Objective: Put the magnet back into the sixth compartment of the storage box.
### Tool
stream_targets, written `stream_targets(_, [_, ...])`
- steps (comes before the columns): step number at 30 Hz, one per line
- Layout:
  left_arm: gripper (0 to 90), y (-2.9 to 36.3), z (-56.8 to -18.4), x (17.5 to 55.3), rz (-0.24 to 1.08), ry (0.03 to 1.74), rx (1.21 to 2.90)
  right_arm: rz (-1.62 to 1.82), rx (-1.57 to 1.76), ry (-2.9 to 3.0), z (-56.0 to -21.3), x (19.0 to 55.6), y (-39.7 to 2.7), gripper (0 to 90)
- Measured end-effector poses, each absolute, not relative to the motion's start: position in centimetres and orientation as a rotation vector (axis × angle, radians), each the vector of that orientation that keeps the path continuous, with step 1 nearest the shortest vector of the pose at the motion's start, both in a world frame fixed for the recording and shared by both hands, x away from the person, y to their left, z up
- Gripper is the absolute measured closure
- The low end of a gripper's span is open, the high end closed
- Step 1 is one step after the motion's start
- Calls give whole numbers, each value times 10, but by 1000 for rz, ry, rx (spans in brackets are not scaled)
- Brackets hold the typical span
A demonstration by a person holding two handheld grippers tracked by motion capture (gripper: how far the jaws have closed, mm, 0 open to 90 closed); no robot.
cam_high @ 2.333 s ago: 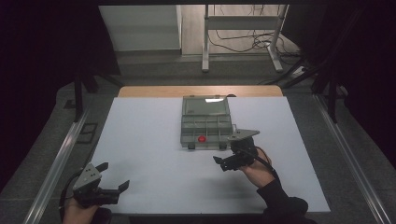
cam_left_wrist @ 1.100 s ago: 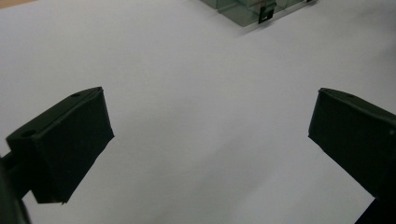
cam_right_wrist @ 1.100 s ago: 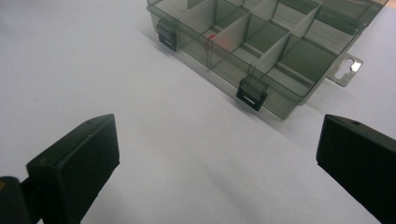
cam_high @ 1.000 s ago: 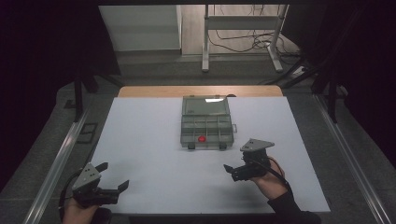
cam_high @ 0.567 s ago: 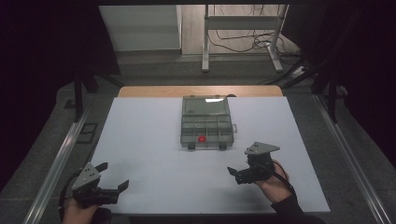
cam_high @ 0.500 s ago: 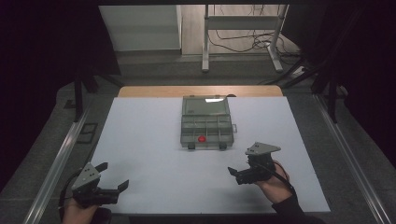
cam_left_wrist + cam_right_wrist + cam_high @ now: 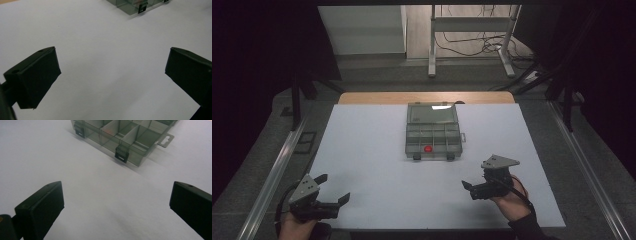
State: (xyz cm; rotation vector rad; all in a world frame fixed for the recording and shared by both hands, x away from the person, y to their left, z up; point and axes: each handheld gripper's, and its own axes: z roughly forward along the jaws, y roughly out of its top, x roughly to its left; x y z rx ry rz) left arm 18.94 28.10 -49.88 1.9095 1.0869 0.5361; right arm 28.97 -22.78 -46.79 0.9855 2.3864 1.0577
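While held low over the tabletop [image 7: 372,150], spread wide and grip nothing: left gripper [image 7: 331,189] near the near left corner, fingers [image 7: 35,75] well apart with bare white surface between them. Same for the right gripper [image 7: 468,189], toward the near right side, held in a hand [image 7: 510,201], fingers [image 7: 41,207] wide apart and empty, aimed at the box [image 7: 433,132]. Sits mid-tabletop, toward the far edge, that box: clear grey plastic, divided into compartments, lid up at the far side. Holds a small red piece [image 7: 428,148] in a middle compartment of the near row. Carries two dark latches [image 7: 121,154] on the near wall and a hang tab [image 7: 165,140] at the right side. Lies well apart from both grippers, closer to the right one.
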Motion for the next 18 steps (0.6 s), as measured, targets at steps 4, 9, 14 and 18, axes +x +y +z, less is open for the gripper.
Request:
stream_targets(4, [2, 281, -499, 189, 536, 1088, 1909, 1060, 999, 2372, -467, 288, -233, 0])
stream_targets(9, [2, 281, -499, 190, 535, 1091, 1908, 1057, 1013, 2356, -467, 284, -239, 0])
stream_targets(14, [2, 281, -499, 190, 535, 1092, 1908, 1063, 1032, 2340, -467, 281, -245, 0])
stream_targets(18, [2, 281, -499, 190, 534, 1093, 1907, 1062, 1043, 2331, -466, 278, -250, 0])
